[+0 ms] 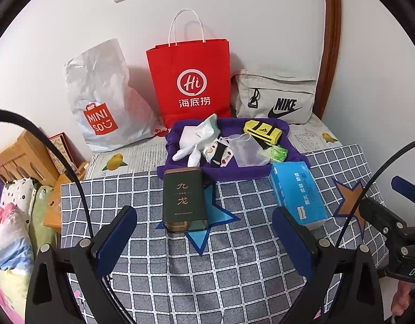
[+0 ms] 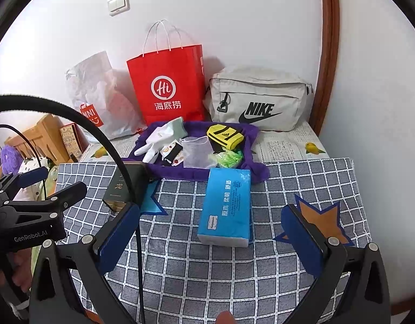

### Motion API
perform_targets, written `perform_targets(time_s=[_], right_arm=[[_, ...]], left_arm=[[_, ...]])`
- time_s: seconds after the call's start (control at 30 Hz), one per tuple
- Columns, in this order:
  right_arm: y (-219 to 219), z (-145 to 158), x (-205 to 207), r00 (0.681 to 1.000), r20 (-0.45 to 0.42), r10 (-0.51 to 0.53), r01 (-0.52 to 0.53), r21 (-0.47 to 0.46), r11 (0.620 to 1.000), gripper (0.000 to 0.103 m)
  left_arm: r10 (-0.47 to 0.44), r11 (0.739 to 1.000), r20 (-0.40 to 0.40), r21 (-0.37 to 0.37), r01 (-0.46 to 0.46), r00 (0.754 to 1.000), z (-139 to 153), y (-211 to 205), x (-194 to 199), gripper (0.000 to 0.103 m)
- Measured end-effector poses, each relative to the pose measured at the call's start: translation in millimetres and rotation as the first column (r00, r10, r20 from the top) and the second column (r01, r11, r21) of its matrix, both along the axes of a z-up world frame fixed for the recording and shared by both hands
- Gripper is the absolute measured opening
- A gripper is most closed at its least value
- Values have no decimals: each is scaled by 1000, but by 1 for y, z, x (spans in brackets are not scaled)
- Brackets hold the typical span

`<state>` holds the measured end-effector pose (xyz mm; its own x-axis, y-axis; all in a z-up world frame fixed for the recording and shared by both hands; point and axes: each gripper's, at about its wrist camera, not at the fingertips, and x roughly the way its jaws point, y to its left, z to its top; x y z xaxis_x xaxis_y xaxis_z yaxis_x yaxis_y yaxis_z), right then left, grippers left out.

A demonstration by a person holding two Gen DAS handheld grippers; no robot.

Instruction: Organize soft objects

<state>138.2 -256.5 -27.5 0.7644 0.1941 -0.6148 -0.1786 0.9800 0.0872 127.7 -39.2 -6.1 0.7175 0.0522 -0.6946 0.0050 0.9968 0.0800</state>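
Where purple towel [image 1: 234, 172] lies: white glove [image 1: 196, 137], yellow-black sock [image 1: 262, 132] heaped.

Both grippers' jaws wide apart

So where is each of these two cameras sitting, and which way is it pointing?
Left wrist: rides the left gripper, facing the wall over the checked cloth and dark tin; its open fingers show, the right gripper at the edge.
Right wrist: rides the right gripper, facing the tissue pack; open fingers, left gripper beside.
Shared: red bag, purple cloth.
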Motion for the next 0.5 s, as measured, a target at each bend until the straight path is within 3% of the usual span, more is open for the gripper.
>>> perform_targets(time_s=[0.5], right_arm=[[0,-3,0,1000,3,10,-10,5,1000,103]], left_arm=[[-6,1000,3,-5,6,1000,-2,-2,1,101]])
